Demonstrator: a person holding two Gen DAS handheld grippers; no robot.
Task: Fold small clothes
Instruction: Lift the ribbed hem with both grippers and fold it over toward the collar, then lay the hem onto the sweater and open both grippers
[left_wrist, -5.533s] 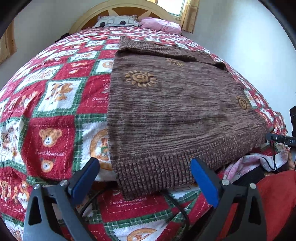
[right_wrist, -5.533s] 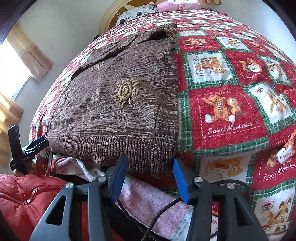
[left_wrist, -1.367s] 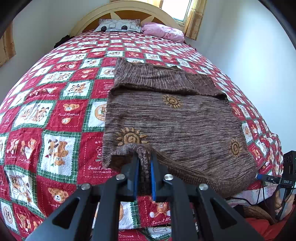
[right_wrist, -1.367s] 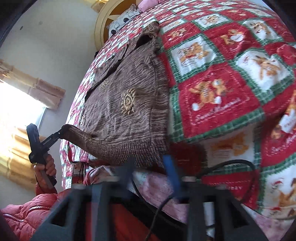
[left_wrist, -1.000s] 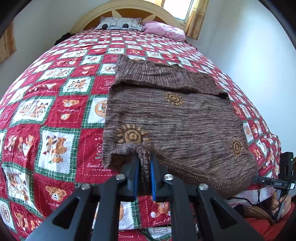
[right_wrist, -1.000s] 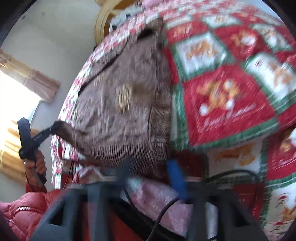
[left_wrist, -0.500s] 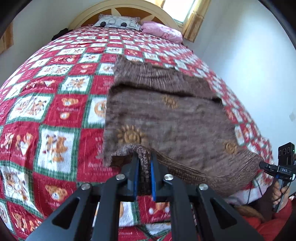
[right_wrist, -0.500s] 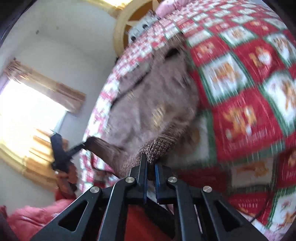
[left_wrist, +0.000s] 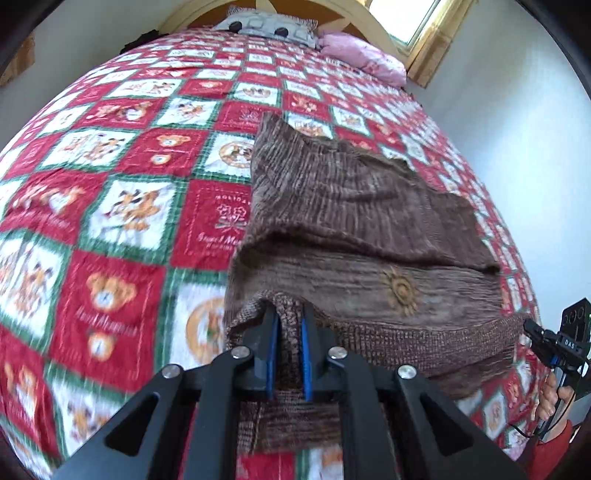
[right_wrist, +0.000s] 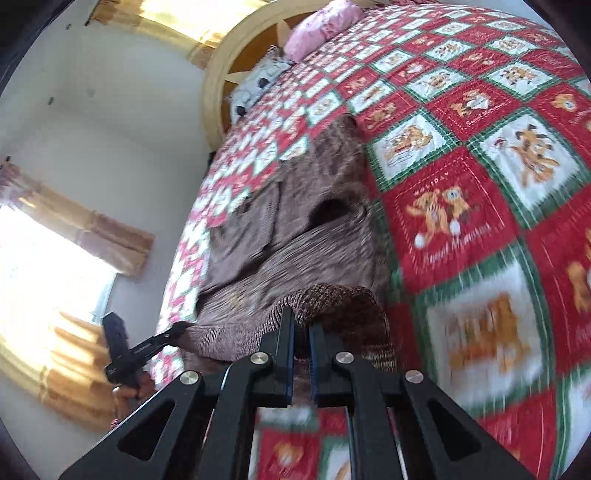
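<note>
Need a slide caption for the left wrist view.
Left gripper pinches the brown knitted sweater's ribbed hem above the teddy-bear quilt.

Left gripper (left_wrist: 288, 332) pinching sweater (left_wrist: 351, 221) hem; quilt (left_wrist: 110, 184) blurred.

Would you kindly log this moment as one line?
left gripper: shut on sweater hem | right gripper: shut on hem | bed: sweater partly lifted

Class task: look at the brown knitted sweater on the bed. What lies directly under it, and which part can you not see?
Under the brown sweater lies the red-and-green teddy-bear quilt, showing on all sides. The squares beneath the knit are covered, so anything else underneath cannot be told.
</note>
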